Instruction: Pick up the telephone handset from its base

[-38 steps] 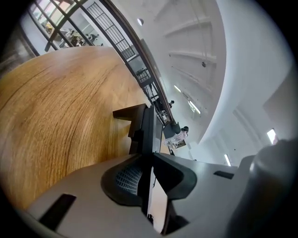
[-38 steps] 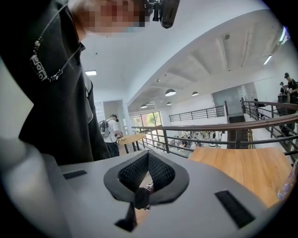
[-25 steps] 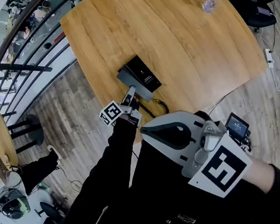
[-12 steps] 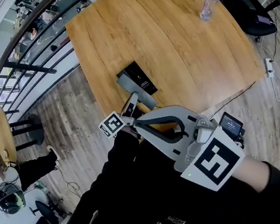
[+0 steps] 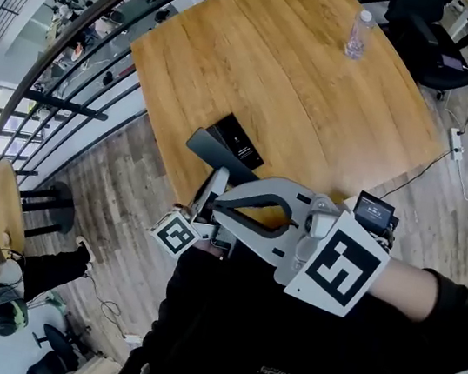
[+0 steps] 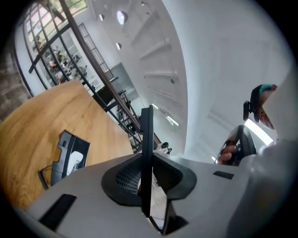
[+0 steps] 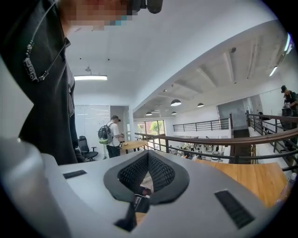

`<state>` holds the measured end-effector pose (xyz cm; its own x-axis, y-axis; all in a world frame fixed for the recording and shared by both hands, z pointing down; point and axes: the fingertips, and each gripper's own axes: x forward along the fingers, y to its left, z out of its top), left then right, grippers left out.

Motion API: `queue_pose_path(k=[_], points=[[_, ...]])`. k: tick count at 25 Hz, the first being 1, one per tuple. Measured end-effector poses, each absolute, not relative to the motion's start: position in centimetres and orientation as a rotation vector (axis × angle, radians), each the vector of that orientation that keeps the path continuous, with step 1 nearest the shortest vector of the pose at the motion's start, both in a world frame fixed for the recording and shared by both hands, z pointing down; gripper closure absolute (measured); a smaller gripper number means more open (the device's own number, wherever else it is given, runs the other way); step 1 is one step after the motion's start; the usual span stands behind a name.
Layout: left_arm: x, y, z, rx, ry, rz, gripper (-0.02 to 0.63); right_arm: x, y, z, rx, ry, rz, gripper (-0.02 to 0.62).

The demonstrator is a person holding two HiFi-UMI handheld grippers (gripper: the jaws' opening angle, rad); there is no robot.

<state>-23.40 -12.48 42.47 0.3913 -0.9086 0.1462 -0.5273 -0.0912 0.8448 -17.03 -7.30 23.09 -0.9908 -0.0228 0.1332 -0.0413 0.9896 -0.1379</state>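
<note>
The handset (image 5: 211,152) is off its cradle. A second ago it lay flat along the base (image 5: 241,141) with my left hand-held gripper (image 5: 214,179) at its near end. Now it hangs in the air above the worktop's near edge, clear of the base. In the left gripper view it stands as a thin dark slab (image 6: 146,135), edge-on, with the left hand-held gripper (image 6: 144,158) clamped on it, the ribbed black pads pressing each face. I judge the pick as good as done; what is left is to keep the hold steady.

The handset is a long, matte, dark grey bar that looks like hard plastic. Gripped near one end, it may want to swing on the pads. The base (image 6: 70,155) is a flat black box with a pale panel on top, its cradle now bare. What looks like a dark lead (image 6: 43,175) trails from its edge; I cannot tell whether it runs to the handset.

My right hand-held gripper (image 5: 218,207) rides low in front of me and takes no part. In its own view the right hand-held gripper (image 7: 148,157) has its pads together with nothing between them.

The worktop (image 5: 304,78) is smooth, warm-grained wood with rounded corners. A clear plastic bottle (image 5: 358,32) stands well apart near the far corner.
</note>
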Motion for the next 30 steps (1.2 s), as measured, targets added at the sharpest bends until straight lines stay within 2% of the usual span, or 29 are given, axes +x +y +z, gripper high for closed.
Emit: queue_pose_path(k=[9, 14, 25, 30], points=[[-22.9, -12.0, 33.9, 1.918, -1.462, -0.442, 0.529, -16.4, -9.5, 23.1, 0.088, -3.033, 0.235, 0.578], [-21.9, -11.3, 34.1, 1.944, -1.542, -0.313, 0.529, -17.1, -9.3, 24.2, 0.055, -3.009, 0.271, 0.578], [-20.5, -11.2, 33.8, 1.938, -1.685, -0.254, 0.529, -18.1, -8.9, 25.0, -0.114, -2.999, 0.235, 0.578], [-19.4, -11.1, 34.3, 1.960, -1.670, -0.250, 0.529, -18.3, -8.8, 26.0, -0.193, -2.972, 0.321, 0.578]])
